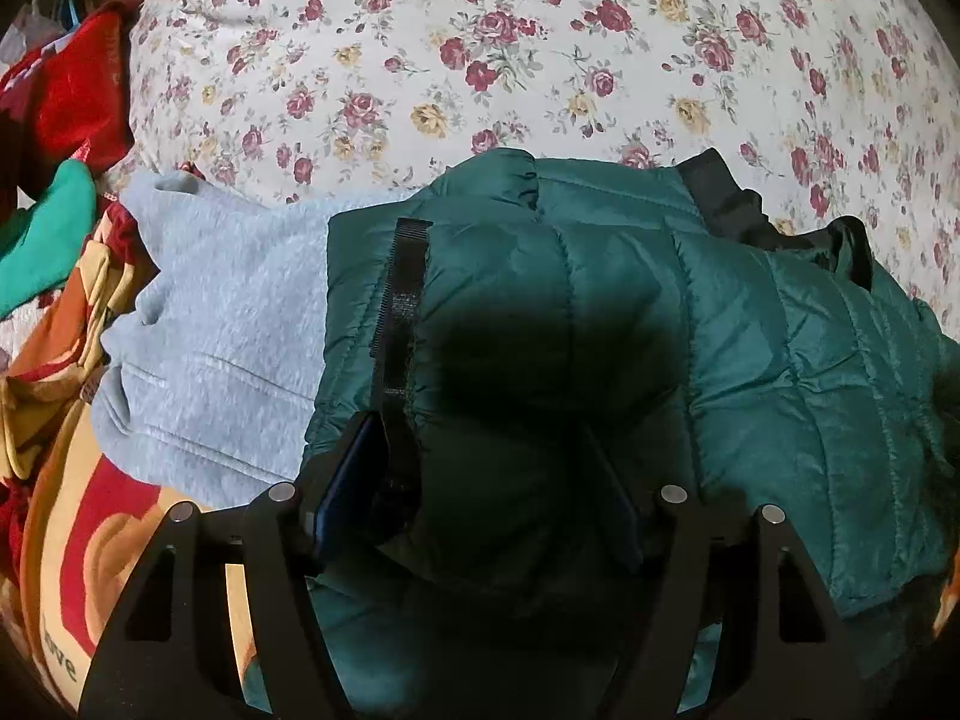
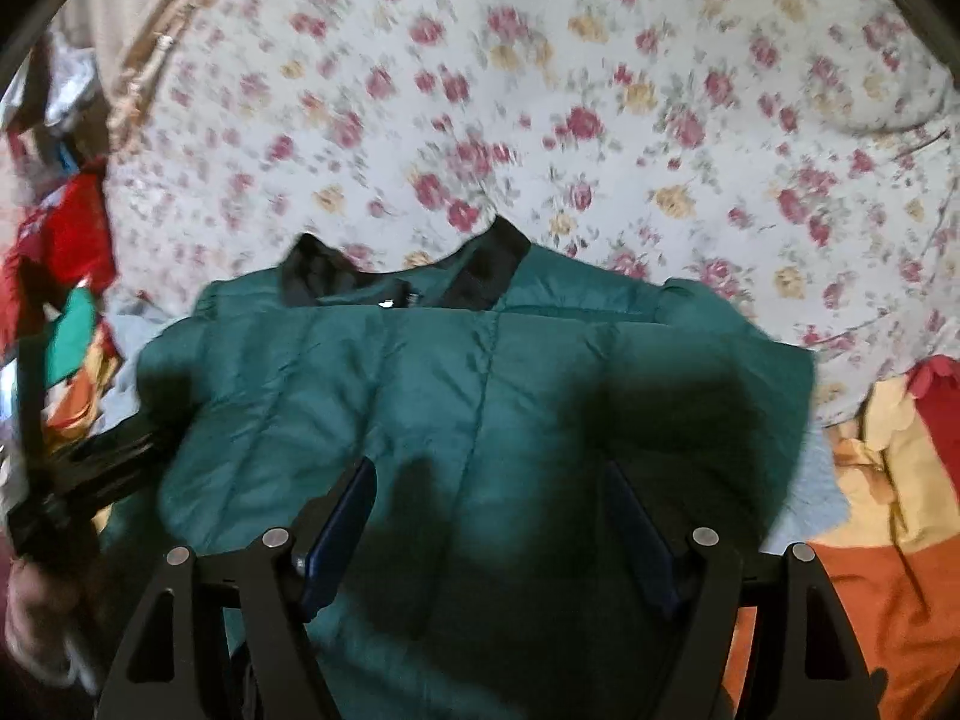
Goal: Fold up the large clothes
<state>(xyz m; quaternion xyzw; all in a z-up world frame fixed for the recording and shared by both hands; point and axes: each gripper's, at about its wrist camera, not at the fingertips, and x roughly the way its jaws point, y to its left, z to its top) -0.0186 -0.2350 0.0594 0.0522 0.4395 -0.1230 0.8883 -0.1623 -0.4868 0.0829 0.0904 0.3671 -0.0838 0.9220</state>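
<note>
A dark green quilted jacket (image 1: pixel 600 300) lies folded on the bed, its black collar (image 1: pixel 720 198) at the far right edge. My left gripper (image 1: pixel 480 429) hovers just over it with jaws wide apart. A black zipper strip (image 1: pixel 402 300) runs past the left finger (image 1: pixel 354 480), and no fabric is pinched between the pads. In the right wrist view the same jacket (image 2: pixel 480 390) fills the middle, collar (image 2: pixel 492 264) at the far side. My right gripper (image 2: pixel 489 468) stands open above it, holding nothing. The left gripper's frame (image 2: pixel 90 468) and a hand (image 2: pixel 36 618) show at the left edge.
A grey fleece garment (image 1: pixel 228 312) lies under and left of the jacket. The floral bedsheet (image 1: pixel 480 60) stretches beyond. Red (image 1: pixel 72 90) and bright green (image 1: pixel 48 240) clothes pile at the left. An orange, yellow and red patterned blanket (image 1: pixel 90 528) (image 2: pixel 888 540) borders the near side.
</note>
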